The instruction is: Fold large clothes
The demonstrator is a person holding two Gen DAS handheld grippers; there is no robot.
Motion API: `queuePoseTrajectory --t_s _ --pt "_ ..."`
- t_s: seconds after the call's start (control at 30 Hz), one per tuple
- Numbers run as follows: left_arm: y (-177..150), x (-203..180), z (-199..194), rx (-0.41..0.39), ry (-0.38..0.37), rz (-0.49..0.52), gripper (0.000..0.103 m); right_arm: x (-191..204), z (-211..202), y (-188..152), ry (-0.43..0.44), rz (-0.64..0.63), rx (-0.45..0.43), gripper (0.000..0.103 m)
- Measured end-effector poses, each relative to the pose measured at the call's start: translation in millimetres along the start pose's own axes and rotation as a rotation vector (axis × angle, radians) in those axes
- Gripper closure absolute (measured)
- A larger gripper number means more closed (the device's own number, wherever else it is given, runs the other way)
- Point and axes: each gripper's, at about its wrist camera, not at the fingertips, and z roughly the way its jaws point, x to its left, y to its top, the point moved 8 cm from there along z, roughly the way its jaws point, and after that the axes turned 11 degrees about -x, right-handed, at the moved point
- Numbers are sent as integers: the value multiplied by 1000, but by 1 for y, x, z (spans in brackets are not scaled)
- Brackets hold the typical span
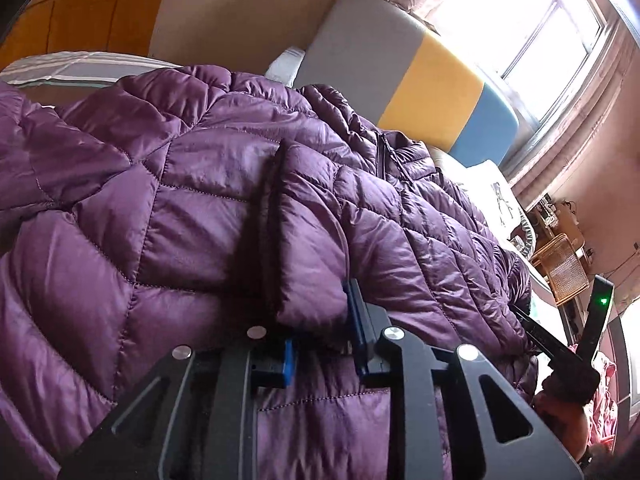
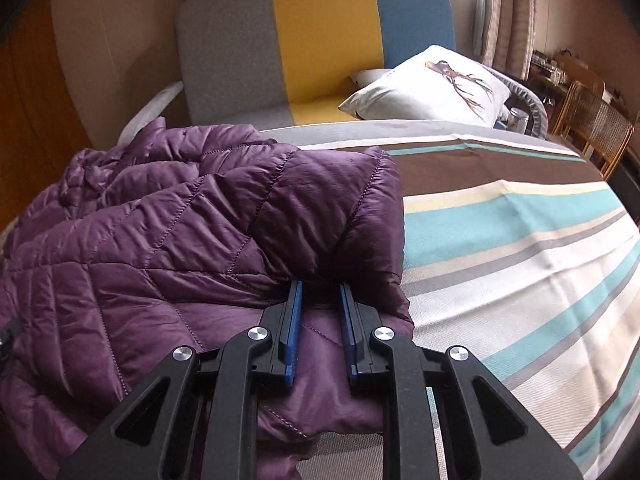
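A purple quilted down jacket lies spread over the bed and fills most of the left wrist view. My left gripper is shut on a raised fold of it, and the puffy fabric bulges up between the blue pads. In the right wrist view the same jacket covers the bed's left half. My right gripper is shut on the jacket's near right edge, with cloth pinched between its blue pads. The right gripper's black frame, with a green light, shows at the jacket's far side.
The striped bedsheet lies bare to the right of the jacket. A grey, yellow and blue headboard stands behind, with a white deer-print pillow against it. A wicker chair and a bright window lie beyond.
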Motion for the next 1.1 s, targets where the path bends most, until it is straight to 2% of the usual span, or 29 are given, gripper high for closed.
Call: queuePoseTrajectory --t_s 0.07,0.13,0.2,0.3,0.37,0.43,0.57,0.7,0.8,1.0,1.03,1.1 --pt "1 0 -2 -1 -21 -13 77 -2 -3 2 18 22 5 85" --pt "2 0 -8 6 -56 -23 62 -5 -17 8 29 47 -10 85" --pt "5 1 -23 -17 -23 31 43 -2 -37 14 46 46 -59 85" --pt "12 9 -47 -70 12 54 44 11 -65 16 80 11 -95 85" --pt "19 16 -59 -104 62 55 47 17 -68 11 93 8 -86 85" --pt "26 8 -61 -122 72 98 51 20 -64 1 85 7 -63 85" --pt "32 -27 -41 -85 52 229 56 15 -54 -13 50 25 -32 85" --pt "28 -41 -3 -18 87 328 56 13 -45 -22 37 17 -10 85" --pt "18 -29 18 36 113 320 56 11 -39 -26 36 24 -7 85" --pt "16 -28 16 24 107 324 56 13 -36 -28 21 6 -10 85" --pt "17 -28 11 15 87 313 54 14 -37 -27 21 3 -10 85" --pt "16 -30 0 6 57 294 34 15 -42 -23 38 12 -21 85"
